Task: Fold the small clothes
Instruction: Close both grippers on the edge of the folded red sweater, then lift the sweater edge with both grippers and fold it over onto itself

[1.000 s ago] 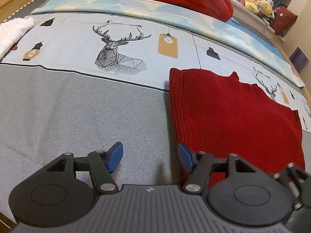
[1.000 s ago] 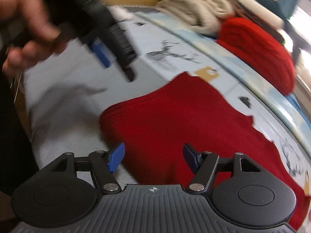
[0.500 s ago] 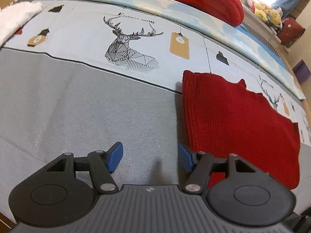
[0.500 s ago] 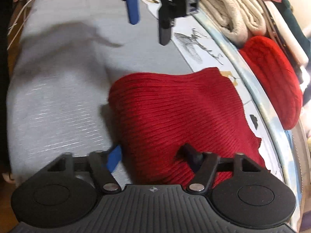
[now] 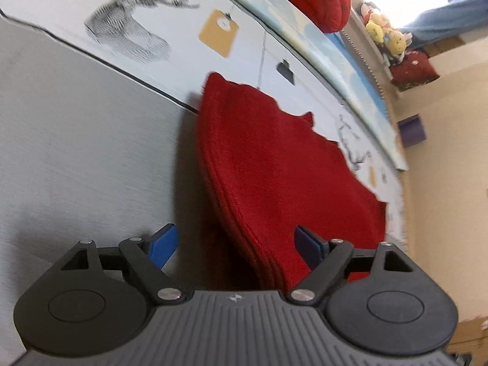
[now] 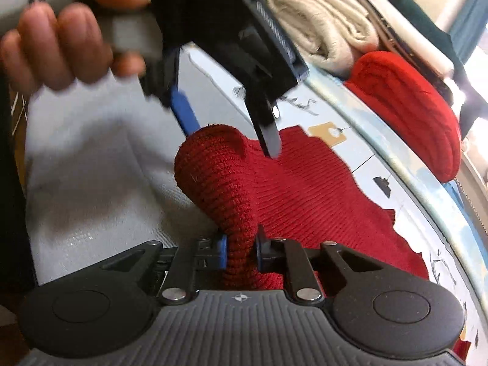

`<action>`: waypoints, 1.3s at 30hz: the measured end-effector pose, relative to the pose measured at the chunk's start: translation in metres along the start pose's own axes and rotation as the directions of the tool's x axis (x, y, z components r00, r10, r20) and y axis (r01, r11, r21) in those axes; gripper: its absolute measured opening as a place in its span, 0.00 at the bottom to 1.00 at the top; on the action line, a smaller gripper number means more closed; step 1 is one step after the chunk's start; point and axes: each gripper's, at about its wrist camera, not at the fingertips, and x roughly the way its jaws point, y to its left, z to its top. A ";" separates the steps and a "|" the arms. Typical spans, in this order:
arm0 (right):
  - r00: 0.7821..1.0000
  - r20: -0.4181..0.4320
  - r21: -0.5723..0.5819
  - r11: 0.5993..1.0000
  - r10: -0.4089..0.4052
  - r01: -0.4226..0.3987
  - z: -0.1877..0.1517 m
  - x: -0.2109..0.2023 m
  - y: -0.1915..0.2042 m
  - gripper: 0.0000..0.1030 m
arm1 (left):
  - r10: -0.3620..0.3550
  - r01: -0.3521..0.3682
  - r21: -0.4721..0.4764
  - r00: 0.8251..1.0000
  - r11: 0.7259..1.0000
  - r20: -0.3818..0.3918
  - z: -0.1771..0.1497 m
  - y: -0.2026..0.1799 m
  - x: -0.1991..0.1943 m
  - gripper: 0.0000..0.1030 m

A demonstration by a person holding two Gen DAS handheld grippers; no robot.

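My right tongs (image 6: 239, 251) pinch a raised fold of the red sweater (image 6: 292, 189) on the bed (image 6: 91, 189). My left tongs (image 5: 235, 244) spread wide, straddling its lifted edge. My left hand (image 6: 61, 39) grips the handle, angled down.

A red knit garment (image 5: 283, 177) lies on the printed bedsheet (image 5: 76, 140).

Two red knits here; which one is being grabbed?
The flat red knit on the grey bedspread, pinched by the right gripper; the folded one sits untouched behind.
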 end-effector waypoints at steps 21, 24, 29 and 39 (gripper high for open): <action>0.991 0.080 0.129 0.985 0.104 -0.114 -0.002 -0.029 -0.032 0.15 | -0.010 0.013 0.023 0.994 1.000 -0.104 0.015 -0.016 0.057 0.39; 0.983 0.120 0.133 0.979 0.137 -0.153 0.010 -0.030 -0.027 0.15 | 0.008 -0.006 0.037 0.998 0.999 -0.062 0.018 -0.012 0.030 0.38; 0.957 0.203 0.155 0.958 0.207 -0.240 0.033 -0.036 -0.019 0.15 | 0.038 -0.038 0.037 0.999 0.999 -0.001 0.012 0.000 -0.017 0.38; 0.966 0.191 0.247 0.943 0.177 -0.221 0.019 -0.057 -0.030 0.15 | 0.087 -0.091 0.156 0.996 0.983 0.030 -0.002 -0.055 -0.028 0.37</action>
